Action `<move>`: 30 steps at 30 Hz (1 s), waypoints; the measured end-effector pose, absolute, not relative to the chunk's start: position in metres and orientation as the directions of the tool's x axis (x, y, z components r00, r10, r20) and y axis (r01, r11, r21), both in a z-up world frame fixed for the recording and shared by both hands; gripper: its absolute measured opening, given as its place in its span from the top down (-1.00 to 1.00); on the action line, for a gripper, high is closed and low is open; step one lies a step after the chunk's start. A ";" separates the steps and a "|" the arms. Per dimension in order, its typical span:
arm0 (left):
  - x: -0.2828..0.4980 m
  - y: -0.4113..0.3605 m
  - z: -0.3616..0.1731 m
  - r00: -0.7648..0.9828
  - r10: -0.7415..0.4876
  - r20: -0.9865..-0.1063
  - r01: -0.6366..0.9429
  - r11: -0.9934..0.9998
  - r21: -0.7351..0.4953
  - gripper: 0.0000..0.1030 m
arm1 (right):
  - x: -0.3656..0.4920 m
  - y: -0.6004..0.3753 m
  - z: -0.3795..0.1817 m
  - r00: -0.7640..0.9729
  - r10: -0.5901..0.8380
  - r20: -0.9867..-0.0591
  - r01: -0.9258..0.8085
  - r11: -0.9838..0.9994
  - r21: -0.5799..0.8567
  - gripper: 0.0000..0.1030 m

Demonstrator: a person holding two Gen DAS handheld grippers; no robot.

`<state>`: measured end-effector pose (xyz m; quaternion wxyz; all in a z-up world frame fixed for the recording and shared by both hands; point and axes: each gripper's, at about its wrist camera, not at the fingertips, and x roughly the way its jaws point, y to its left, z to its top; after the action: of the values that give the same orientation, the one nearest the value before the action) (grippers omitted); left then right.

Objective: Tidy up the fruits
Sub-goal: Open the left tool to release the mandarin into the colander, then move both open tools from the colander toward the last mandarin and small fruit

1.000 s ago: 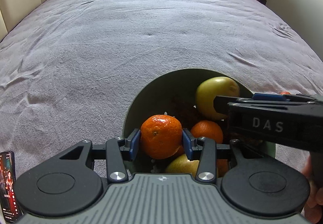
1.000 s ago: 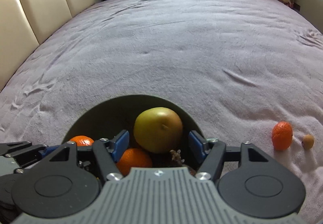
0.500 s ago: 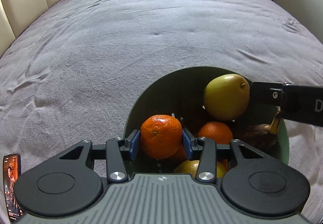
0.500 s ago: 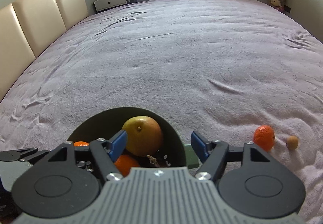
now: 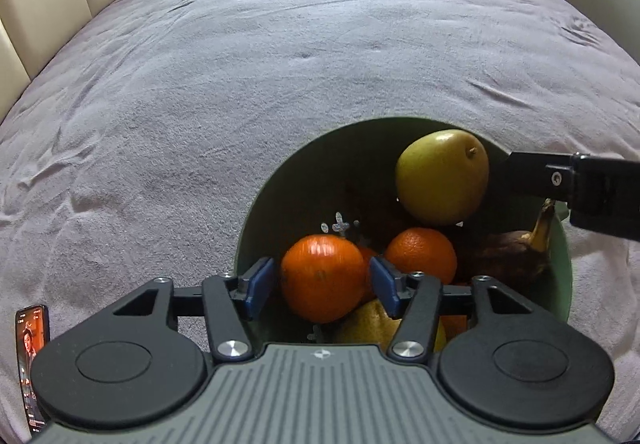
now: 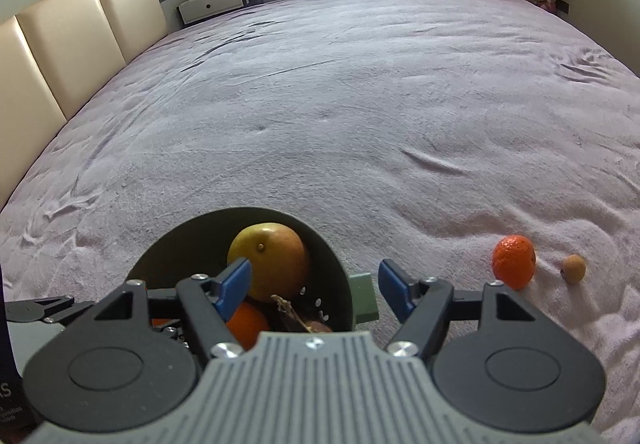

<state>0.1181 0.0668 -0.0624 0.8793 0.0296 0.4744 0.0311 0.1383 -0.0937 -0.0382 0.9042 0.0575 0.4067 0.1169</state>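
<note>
The left gripper (image 5: 322,280) has just been opening and its pads stand clear of the tangerine (image 5: 322,278) – it may roll off the heap inside the bowl (image 5: 256,228). The right gripper (image 6: 314,282) is open and empty; two fruits wait outside – the other tangerine (image 6: 514,261) could roll on soft bedding.

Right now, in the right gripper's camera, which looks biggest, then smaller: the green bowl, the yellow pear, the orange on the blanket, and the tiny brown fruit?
1. Green bowl
2. Yellow pear, in the bowl
3. Orange on the blanket
4. Tiny brown fruit beside it

The pear sits nearer the camera, which adds a little to its size.
</note>
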 end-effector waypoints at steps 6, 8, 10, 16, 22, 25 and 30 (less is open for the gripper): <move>0.113 0.062 -0.046 0.583 0.086 -0.808 -0.028 0.996 0.086 -0.40 | 0.135 -0.097 -0.032 0.651 0.263 -0.712 -0.160 0.964 0.210 -0.38; 0.110 0.059 -0.039 0.600 0.088 -0.795 -0.027 0.996 0.090 -0.40 | 0.132 -0.099 -0.028 0.658 0.264 -0.706 -0.160 0.964 0.212 -0.40; 0.107 0.057 -0.032 0.617 0.086 -0.782 -0.027 0.996 0.088 -0.41 | 0.129 -0.101 -0.024 0.667 0.264 -0.697 -0.156 0.964 0.216 -0.48; 0.097 0.051 -0.016 0.657 0.062 -0.752 -0.018 0.998 0.066 -0.42 | 0.116 -0.114 -0.011 0.692 0.246 -0.678 -0.135 0.968 0.213 -0.58; 0.087 0.042 -0.004 0.675 0.034 -0.737 -0.001 0.999 0.045 -0.43 | 0.099 -0.134 -0.005 0.699 0.210 -0.683 -0.102 0.975 0.195 -0.66; 0.082 0.035 -0.001 0.668 -0.002 -0.744 0.027 0.999 0.021 -0.43 | 0.090 -0.144 -0.006 0.684 0.199 -0.702 -0.090 0.978 0.190 -0.67; 0.076 0.018 -0.002 0.642 -0.033 -0.766 0.079 0.997 0.023 -0.43 | 0.079 -0.163 -0.012 0.647 0.178 -0.742 -0.063 0.982 0.180 -0.72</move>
<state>0.0765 0.0184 -0.0015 0.9058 0.0271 0.4217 -0.0310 0.0787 -0.1627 -0.0121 0.9047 0.0691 0.4150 0.0668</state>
